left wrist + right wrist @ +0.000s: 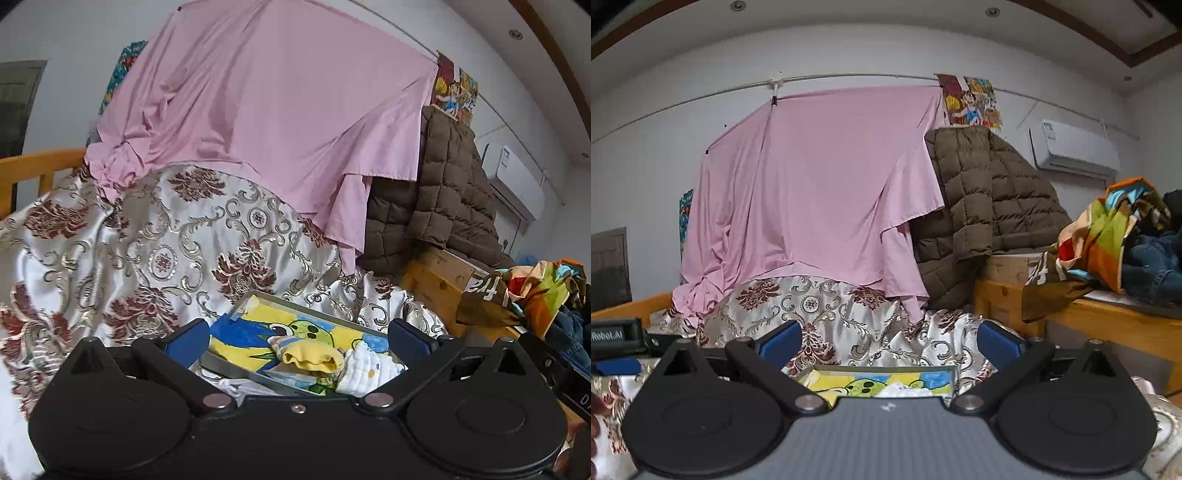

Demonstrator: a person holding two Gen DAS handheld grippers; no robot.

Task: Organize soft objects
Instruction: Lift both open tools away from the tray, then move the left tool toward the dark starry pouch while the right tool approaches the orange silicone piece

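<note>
The left gripper (298,338), black with blue pads, has its jaws spread wide apart, and nothing is pinched between them. The right gripper (890,341) looks just the same, with its jaws wide apart and holding nothing. Below and in front of both grippers sits a flat tray with a grey metal rim and a bright yellow, blue and green cartoon picture on its bottom (258,302). Inside the tray, in the left wrist view, lie a small yellow and white baby sock (308,356) and a soft white quilted baby cloth with tiny prints (365,371), touching each other. The tray rests on a shiny white bed cover with dark red flowers and silver swirls (155,236). Behind it a big pink sheet (266,110) hangs down from a line on the wall. Next to the sheet, on the right, a puffy brown quilted coat (443,192) is draped over a wooden box. Far to the right a colourful crumpled cloth (1108,236) lies on a wooden shelf, beside blue denim clothes (1156,262). A white air conditioner (1075,147) hangs on the wall.
</note>
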